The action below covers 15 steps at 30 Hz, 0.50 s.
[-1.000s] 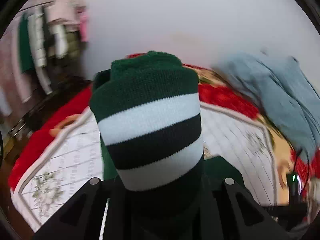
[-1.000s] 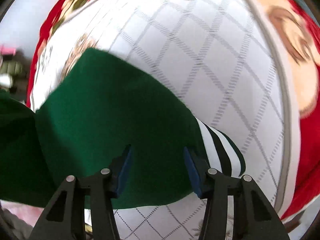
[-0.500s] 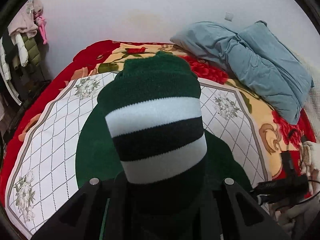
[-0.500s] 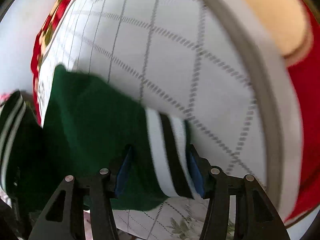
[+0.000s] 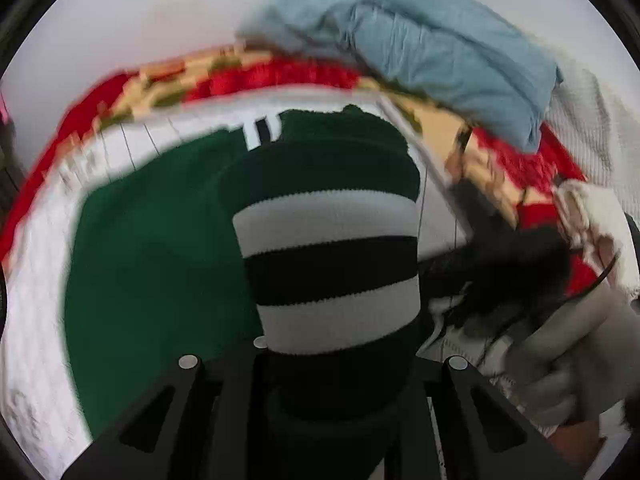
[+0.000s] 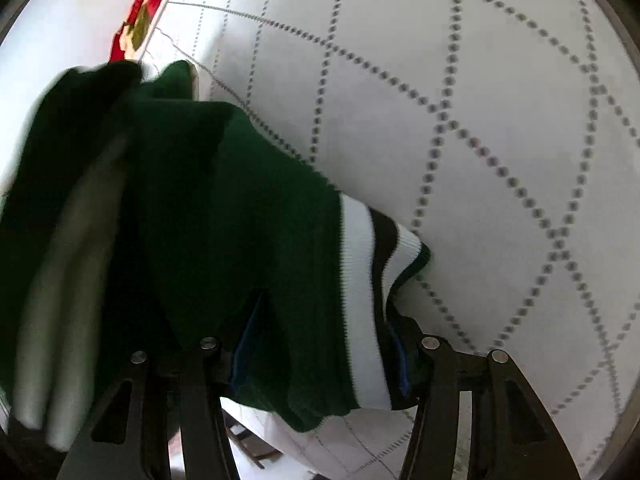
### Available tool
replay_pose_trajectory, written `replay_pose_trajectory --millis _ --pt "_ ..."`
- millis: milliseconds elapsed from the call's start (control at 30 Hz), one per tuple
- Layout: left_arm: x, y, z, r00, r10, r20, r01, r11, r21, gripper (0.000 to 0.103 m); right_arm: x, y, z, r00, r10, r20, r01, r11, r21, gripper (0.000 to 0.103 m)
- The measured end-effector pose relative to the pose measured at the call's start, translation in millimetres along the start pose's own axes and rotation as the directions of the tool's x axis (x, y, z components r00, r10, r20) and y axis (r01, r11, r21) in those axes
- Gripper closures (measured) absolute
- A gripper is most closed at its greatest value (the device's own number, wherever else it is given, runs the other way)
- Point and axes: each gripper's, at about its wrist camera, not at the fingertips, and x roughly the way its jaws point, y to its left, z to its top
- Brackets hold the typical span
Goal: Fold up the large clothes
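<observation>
A dark green sweater [image 5: 160, 260] lies spread on the bed. My left gripper [image 5: 332, 360] is shut on one sleeve's cuff [image 5: 328, 264], which has white and black stripes, stands up in front of the lens and hides the fingertips. In the right wrist view the other sleeve's striped cuff [image 6: 360, 280] lies on the quilt. My right gripper [image 6: 324, 344] stands open around it, a blue pad on either side of the cloth. The left-held cuff [image 6: 60, 280] shows blurred at the left there. A further striped edge [image 5: 260, 130] shows at the sweater's far side.
The quilt is white with a dotted diamond pattern [image 6: 480, 120] and a red flowered border [image 5: 280, 76]. A blue pillow [image 5: 440, 48] and a white knitted cloth [image 5: 592, 128] lie at the far right. A pale-gloved hand [image 5: 560, 360] holds a dark blurred tool at the right.
My left gripper has swung across and down with the cuff still in it. My right gripper has sunk over the sleeve end, and its cuff now lies between the fingers.
</observation>
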Motion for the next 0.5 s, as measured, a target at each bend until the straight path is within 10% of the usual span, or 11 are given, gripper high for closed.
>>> replay_pose_trajectory --millis 333,400,500 --pt "3 -6 24 0.987 0.096 -0.129 -0.101 0.994 -0.029 0.083 -79 -3 -20 0.964 -0.12 0.236 0.137 0.989 -0.056 0.033" --pt "-5 -4 25 0.983 0.109 -0.147 -0.118 0.991 -0.058 0.073 -103 5 -25 0.94 -0.132 0.315 0.174 0.978 -0.111 0.017" --pt "-18 -1 21 0.982 0.098 -0.161 -0.118 0.986 -0.115 0.018 -124 20 -23 0.923 -0.153 0.353 0.228 0.957 -0.181 0.015"
